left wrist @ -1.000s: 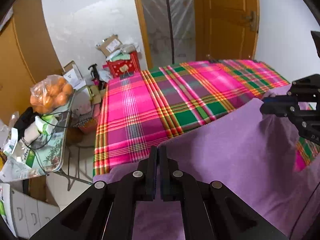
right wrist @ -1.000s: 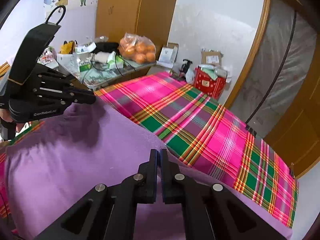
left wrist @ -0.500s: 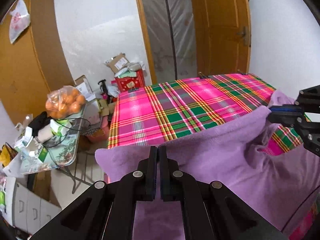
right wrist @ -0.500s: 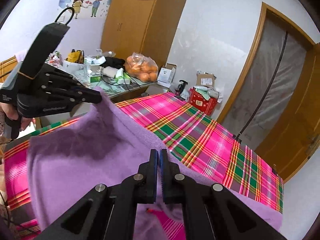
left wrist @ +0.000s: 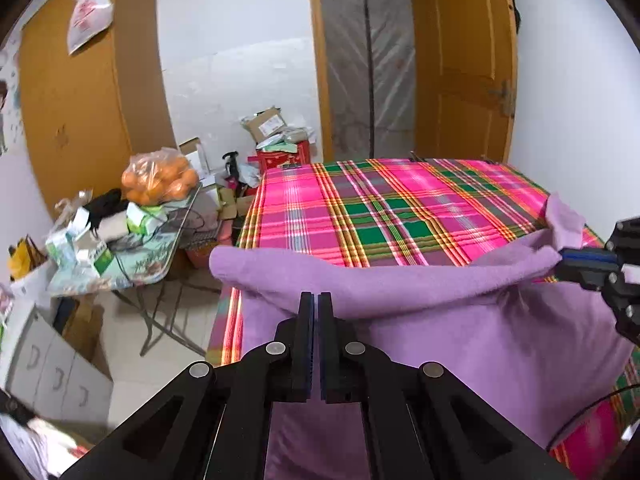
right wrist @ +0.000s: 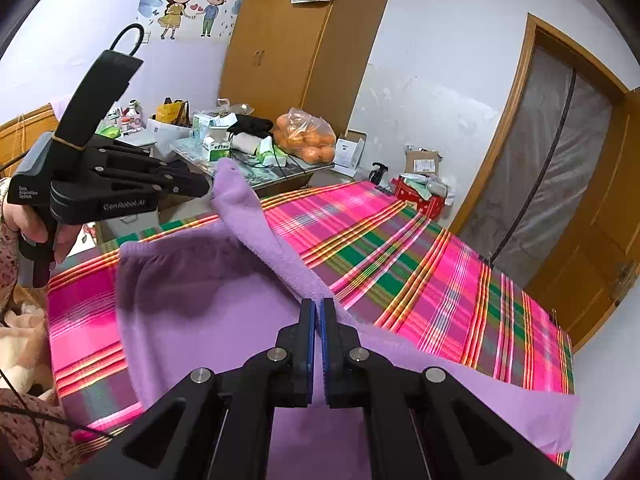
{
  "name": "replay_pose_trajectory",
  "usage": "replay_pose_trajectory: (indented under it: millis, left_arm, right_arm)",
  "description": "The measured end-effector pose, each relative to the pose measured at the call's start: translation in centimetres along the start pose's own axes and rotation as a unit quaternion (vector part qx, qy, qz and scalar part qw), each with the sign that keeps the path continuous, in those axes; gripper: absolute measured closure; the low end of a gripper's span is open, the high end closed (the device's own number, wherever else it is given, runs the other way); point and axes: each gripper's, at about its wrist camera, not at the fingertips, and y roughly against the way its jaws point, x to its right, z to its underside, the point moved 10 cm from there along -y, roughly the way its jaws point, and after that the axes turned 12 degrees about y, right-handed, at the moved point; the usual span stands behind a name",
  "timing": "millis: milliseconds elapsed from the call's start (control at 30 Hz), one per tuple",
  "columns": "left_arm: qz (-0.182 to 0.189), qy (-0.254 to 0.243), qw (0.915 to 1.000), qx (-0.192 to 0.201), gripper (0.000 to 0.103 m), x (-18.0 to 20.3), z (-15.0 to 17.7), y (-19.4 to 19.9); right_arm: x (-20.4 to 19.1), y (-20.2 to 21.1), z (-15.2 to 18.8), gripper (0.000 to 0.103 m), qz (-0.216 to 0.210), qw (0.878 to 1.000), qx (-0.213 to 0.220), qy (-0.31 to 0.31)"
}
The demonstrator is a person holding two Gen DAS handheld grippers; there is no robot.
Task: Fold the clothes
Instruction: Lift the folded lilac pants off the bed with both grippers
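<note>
Currently, you hold one purple garment (left wrist: 460, 344) by its far edge, lifted off the bed (left wrist: 380, 208) and sagging between two claws. The left claw (left wrist: 313, 312) is closed, its fingers pressed together on the edge toward the bed's counter-side corner. The right claw (right wrist: 317, 320) is likewise closed on the same edge, toward the door side of the bed. The rest of the garment lies spread on the plaid bedcover, nearer to you than the lifted edge.

Step in hand, as judged: a fold, with the pinched edge raised and the cloth doubling under it. The frames do not settle which fold of the sequence this is.

The next move calls for the following:
- Keep both claws closed and level, so the edge stays straight between them.
- Carry the edge over the cloth lying on the bed and bring it down onto the opposite edge.
- Release only once the edge rests flat; the soft fleece-like cloth will probably slump and wrinkle if dropped early.

Count:
- Garments: one.
- Claws: two, both gripping.
- Beds: one.
- Beside the bed, one cluttered counter (left wrist: 160, 268) bearing one bag of oranges (left wrist: 160, 178).
</note>
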Motion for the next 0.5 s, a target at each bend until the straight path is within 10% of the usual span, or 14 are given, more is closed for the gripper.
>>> replay_pose_trajectory:
  millis: [500]
  left_arm:
    - [0.071,0.219,0.9681,-0.098,0.073,-3.9,7.2,-1.1]
  right_arm:
    - [-4.3,-1.4,5.8,0.100,-0.017,0.998,-0.042,-0.039]
